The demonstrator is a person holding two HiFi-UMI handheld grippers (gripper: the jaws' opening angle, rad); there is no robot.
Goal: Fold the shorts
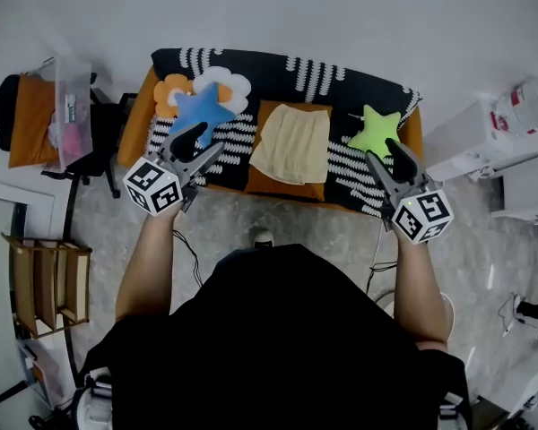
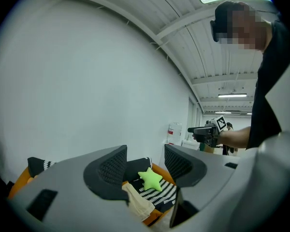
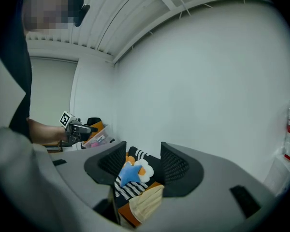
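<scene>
The pale yellow shorts (image 1: 293,142) lie folded on an orange cushion (image 1: 269,184) in the middle of a sofa (image 1: 359,88) covered in black-and-white cloth. They also show in the left gripper view as pale shorts (image 2: 137,202) and in the right gripper view as shorts (image 3: 147,203). My left gripper (image 1: 203,143) is held in the air in front of the sofa's left part, open and holding nothing. My right gripper (image 1: 386,156) hovers in front of the sofa's right part, also open and holding nothing. Neither touches the shorts.
A blue star pillow (image 1: 200,107) and a flower pillow (image 1: 229,82) lie at the sofa's left, a green star pillow (image 1: 374,129) at its right. A clear bin (image 1: 70,106) stands left, a wooden rack (image 1: 45,281) lower left, white furniture (image 1: 511,164) right.
</scene>
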